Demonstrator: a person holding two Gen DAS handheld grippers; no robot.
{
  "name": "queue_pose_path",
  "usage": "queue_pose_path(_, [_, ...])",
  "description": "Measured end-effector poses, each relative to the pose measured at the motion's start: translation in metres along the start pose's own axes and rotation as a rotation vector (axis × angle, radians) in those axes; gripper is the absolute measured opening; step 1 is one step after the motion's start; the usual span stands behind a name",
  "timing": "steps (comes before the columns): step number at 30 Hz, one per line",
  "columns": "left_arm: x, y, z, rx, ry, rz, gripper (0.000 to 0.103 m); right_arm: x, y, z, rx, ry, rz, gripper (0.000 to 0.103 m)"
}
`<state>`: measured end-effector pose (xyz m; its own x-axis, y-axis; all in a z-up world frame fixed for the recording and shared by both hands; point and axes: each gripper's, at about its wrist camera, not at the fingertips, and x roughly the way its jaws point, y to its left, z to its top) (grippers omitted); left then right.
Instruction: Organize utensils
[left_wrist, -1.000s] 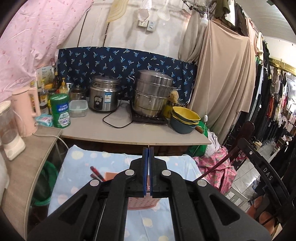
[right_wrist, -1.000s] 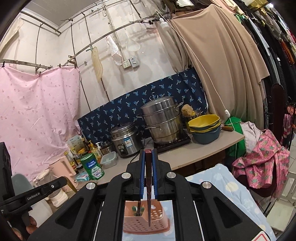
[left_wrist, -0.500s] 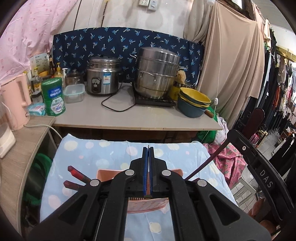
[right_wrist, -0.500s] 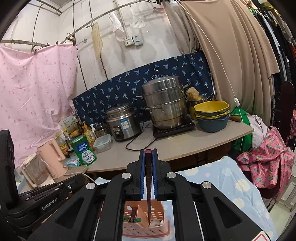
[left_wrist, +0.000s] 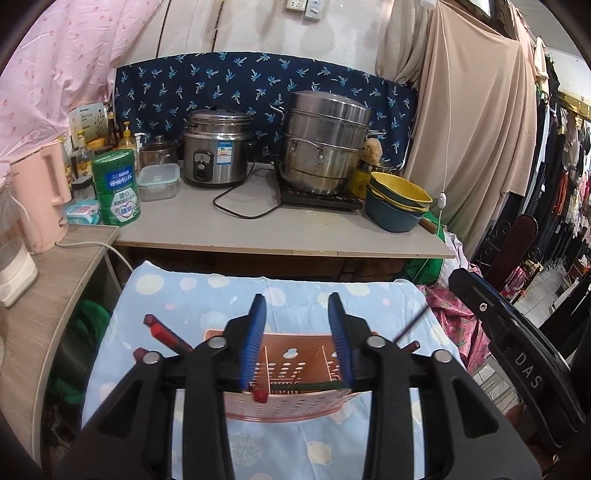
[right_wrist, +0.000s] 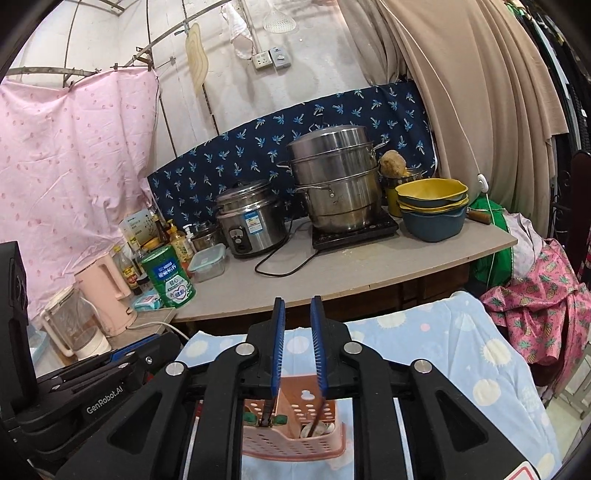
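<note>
A pink perforated utensil basket (left_wrist: 291, 369) sits on the blue spotted cloth (left_wrist: 207, 295); it also shows in the right wrist view (right_wrist: 295, 439). My left gripper (left_wrist: 297, 306) is open and empty just above the basket. Red-tipped dark chopsticks (left_wrist: 164, 332) lie on the cloth left of it, and a thin dark chopstick (left_wrist: 412, 326) sticks up at the right. My right gripper (right_wrist: 297, 310) is open and empty over the basket, where dark sticks (right_wrist: 266, 411) and green-ended utensils (right_wrist: 280, 419) stand.
Behind the cloth a counter (left_wrist: 280, 232) holds a steel steamer pot (left_wrist: 325, 147), rice cooker (left_wrist: 216, 151), stacked bowls (left_wrist: 399, 203), a green tin (left_wrist: 116, 186) and a pink kettle (left_wrist: 40, 192). A side shelf (left_wrist: 33, 295) is at the left. Clothes hang at the right.
Both grippers have opened. The right one let go of the dark chopstick, which now stands in the basket. Both have tilted down closer to the basket.
</note>
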<state>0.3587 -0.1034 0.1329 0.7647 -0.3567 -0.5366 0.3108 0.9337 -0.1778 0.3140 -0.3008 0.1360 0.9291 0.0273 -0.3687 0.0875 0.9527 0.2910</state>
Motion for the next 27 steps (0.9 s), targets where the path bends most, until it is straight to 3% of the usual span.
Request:
queue_pose_path(12, [-0.031,0.003,-0.007,0.003,-0.014,0.029,0.035,-0.029,0.001,-0.004,0.005,-0.01,0.003,0.027])
queue_pose_path(15, [-0.045,0.004,-0.017,0.007,-0.018,0.043,0.035,-0.04,0.002,-0.012,0.001,0.016,0.004,0.033])
queue_pose_path(27, [-0.082,0.008,-0.083,0.019,0.06,0.172,0.035,-0.09,0.009,-0.086,-0.045,0.179,-0.003,0.034])
